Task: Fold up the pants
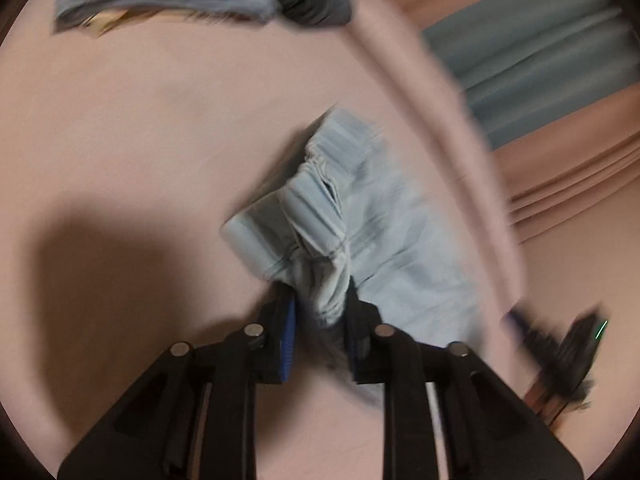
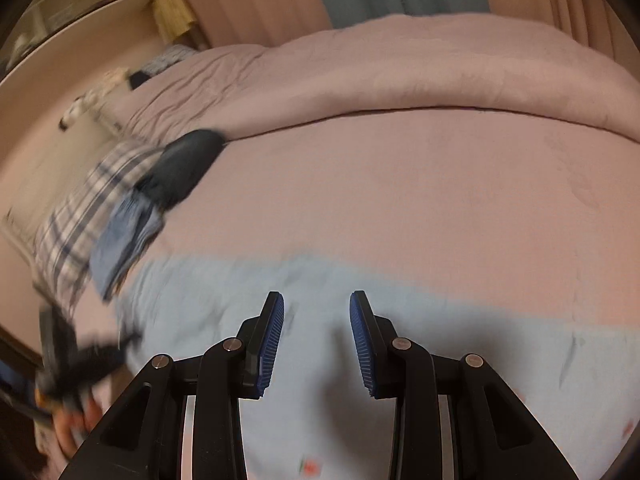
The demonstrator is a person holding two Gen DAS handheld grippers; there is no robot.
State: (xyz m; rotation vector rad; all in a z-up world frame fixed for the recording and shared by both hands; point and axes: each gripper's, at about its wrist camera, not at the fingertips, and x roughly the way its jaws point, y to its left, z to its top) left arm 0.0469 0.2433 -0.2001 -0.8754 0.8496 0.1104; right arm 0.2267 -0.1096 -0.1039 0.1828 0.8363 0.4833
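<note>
Right now the pale blue pants point(image 1: 360, 232) lie spread on the pink bed point(image 1: 140, 140), and my left claw point(image 1: 320, 312) has a bunched fold of their cloth pinched between its blue pads; it looks like an edge near the gathered waistband, though blur keeps me from being sure. My right claw point(image 2: 317, 344) hangs over the flat stretch of the same pants point(image 2: 440, 340), jaws parted a moderate way with nothing between them and no pad on the fabric.

I judge the step in hand to be carrying the gripped edge across to make a fold. To do it well I'd keep the left pinch firm, since the cloth is wadded and only part of it sits between the pads, and I'd lift just enough for the fabric to clear the bed without dragging the rest. The right claw should take the matching edge before I move, so both corners travel together and the crease lands straight.

Beyond the pants, near the rolled duvet point(image 2: 400, 80), sits a pile of other clothes point(image 2: 132, 216): a darker blue piece, something dark grey, a plaid one. I'd fold away from that pile so nothing snags.
</note>
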